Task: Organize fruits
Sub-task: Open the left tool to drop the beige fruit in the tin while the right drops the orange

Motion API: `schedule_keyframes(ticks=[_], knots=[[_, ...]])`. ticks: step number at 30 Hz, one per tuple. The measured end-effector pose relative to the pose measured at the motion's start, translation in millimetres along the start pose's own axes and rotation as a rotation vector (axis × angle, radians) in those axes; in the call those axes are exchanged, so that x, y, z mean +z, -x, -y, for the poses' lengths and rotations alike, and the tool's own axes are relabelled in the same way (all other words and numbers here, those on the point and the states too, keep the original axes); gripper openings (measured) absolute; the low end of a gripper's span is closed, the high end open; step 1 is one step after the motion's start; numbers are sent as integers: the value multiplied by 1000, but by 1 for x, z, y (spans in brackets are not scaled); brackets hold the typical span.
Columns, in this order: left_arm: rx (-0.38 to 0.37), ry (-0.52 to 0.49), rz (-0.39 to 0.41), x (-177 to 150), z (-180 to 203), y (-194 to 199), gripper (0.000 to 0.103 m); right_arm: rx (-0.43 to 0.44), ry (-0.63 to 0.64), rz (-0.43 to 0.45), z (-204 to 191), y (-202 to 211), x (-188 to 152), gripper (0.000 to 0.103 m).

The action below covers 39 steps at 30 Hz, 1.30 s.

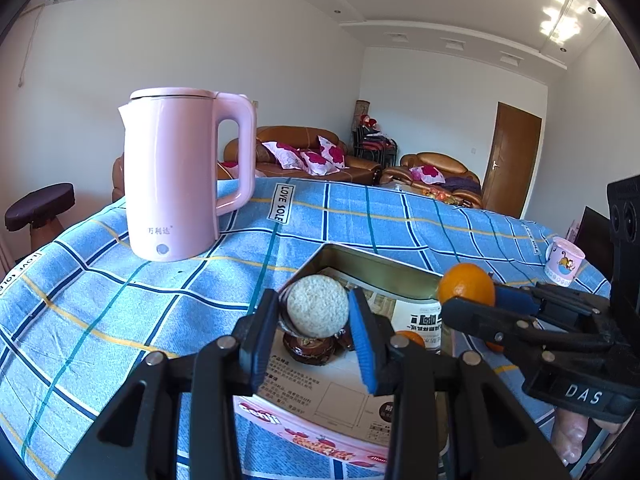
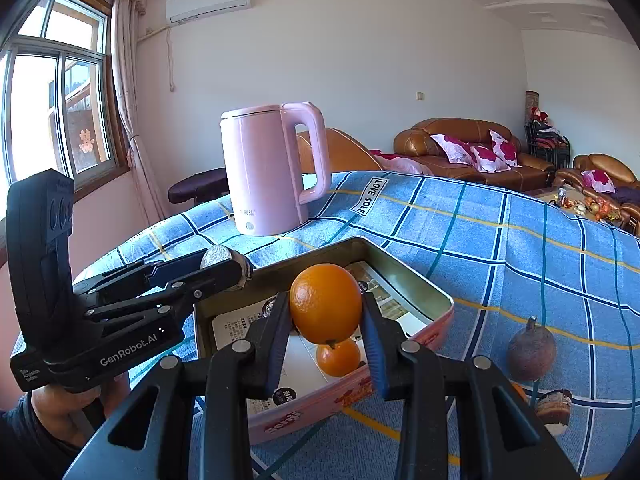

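Note:
My left gripper (image 1: 316, 312) is shut on a pale round rice cake (image 1: 317, 306) and holds it over the near corner of the pink metal tin (image 1: 380, 264). A dark chocolate cake (image 1: 309, 347) and an orange (image 1: 410, 337) lie in the tin. My right gripper (image 2: 326, 312) is shut on an orange (image 2: 325, 303) above the tin (image 2: 436, 320), over a second orange (image 2: 338, 357) inside it. The right gripper also shows in the left wrist view (image 1: 472, 300), and the left gripper shows in the right wrist view (image 2: 224, 268).
A pink kettle (image 1: 176, 176) stands on the blue checked cloth (image 1: 120, 304) behind the tin. A brownish pomegranate-like fruit (image 2: 531, 348) and a wrapped cake (image 2: 554, 406) lie on the cloth right of the tin. A small pink cup (image 1: 564, 262) stands far right.

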<state>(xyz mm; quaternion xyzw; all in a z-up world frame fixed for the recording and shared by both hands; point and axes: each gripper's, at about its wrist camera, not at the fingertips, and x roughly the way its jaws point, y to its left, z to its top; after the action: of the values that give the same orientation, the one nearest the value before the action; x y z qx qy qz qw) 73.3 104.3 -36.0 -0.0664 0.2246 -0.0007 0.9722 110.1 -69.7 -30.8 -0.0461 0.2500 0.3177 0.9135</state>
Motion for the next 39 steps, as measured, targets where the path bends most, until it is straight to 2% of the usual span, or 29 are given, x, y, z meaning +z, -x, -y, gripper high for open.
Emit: schedule_keyframes(ticks=[22, 39], knots=[[-1, 17, -56, -2, -6, -8, 38, -16, 56, -49, -19, -22, -14, 37], [-12, 27, -136, -6, -7, -20, 38, -35, 69, -116, -22, -33, -13, 37]])
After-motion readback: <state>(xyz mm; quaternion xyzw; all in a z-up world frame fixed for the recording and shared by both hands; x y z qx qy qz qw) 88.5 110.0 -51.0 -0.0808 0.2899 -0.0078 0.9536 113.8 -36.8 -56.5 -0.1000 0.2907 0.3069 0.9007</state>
